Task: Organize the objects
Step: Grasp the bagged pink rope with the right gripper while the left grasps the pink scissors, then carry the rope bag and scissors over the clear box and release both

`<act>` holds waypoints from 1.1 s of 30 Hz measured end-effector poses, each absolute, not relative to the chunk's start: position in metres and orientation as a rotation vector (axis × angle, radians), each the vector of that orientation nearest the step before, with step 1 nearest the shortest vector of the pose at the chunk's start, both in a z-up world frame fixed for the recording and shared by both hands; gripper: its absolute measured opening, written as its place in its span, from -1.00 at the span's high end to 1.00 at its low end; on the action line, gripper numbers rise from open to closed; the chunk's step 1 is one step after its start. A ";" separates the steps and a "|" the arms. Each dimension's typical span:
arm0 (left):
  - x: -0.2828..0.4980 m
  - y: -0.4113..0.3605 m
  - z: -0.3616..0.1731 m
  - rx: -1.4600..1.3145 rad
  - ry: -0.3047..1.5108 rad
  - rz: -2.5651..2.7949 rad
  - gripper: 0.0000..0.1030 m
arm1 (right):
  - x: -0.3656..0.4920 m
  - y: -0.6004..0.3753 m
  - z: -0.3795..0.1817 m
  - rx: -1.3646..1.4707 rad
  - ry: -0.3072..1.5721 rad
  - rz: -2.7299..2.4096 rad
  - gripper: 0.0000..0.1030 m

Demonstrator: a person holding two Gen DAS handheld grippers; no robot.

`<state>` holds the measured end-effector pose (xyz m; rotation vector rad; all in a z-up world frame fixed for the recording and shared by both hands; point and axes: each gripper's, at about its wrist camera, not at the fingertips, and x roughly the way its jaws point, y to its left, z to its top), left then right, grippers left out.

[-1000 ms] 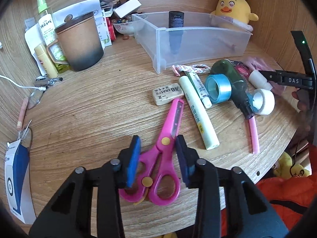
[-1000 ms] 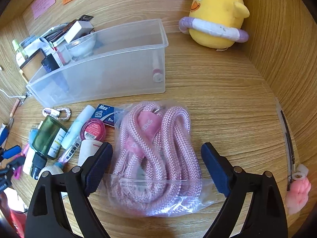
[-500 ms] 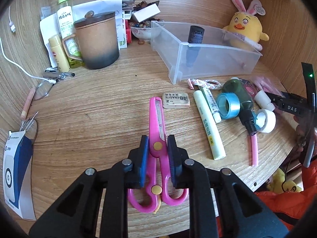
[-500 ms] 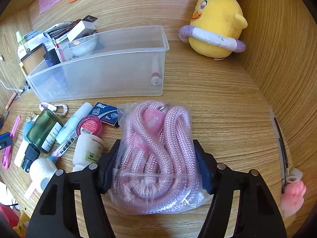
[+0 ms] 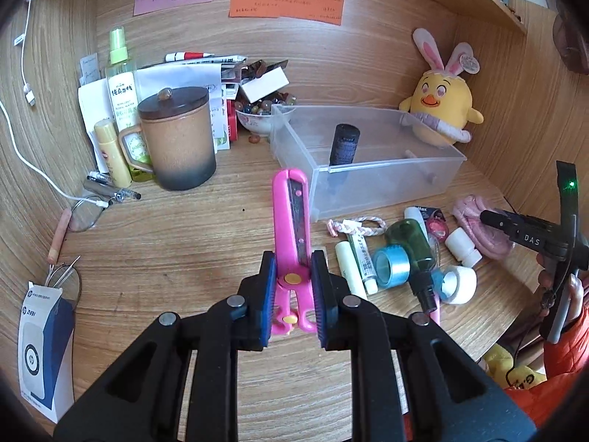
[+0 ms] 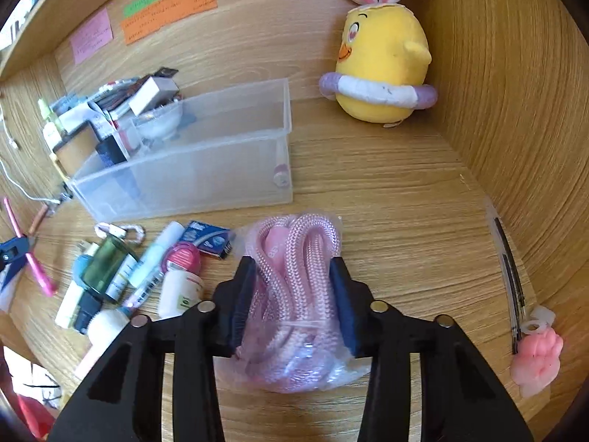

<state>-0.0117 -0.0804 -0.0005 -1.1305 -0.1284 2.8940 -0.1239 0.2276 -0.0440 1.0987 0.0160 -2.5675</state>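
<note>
While my left gripper (image 5: 293,296) clamps pink scissors (image 5: 292,228) and right gripper (image 6: 293,304) squeezes bagged rope (image 6: 294,294), I next carry both toward the clear bin (image 5: 386,180), frame centre.

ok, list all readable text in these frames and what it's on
"DAS": on the right gripper, seen from the left wrist view.
"hp" logo: on the blue and white box.
"Max": on the small blue box, partly legible.
Unreadable: sticky notes (handwriting too small), spray bottle label (blurred characters), plush chick tag, white tube print.
</note>
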 end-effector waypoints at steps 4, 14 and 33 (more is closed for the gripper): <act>-0.019 -0.077 0.010 -1.079 -0.137 2.905 0.64 | -0.123 0.223 -0.043 1.097 0.047 -2.563 0.38; -0.038 -0.074 0.043 -0.924 -0.137 2.953 0.64 | -0.141 0.216 -0.043 1.133 0.143 -2.582 -0.43; -0.109 -0.065 0.062 -0.886 -0.174 2.919 0.64 | -0.159 0.227 -0.055 1.183 0.042 -2.528 0.06</act>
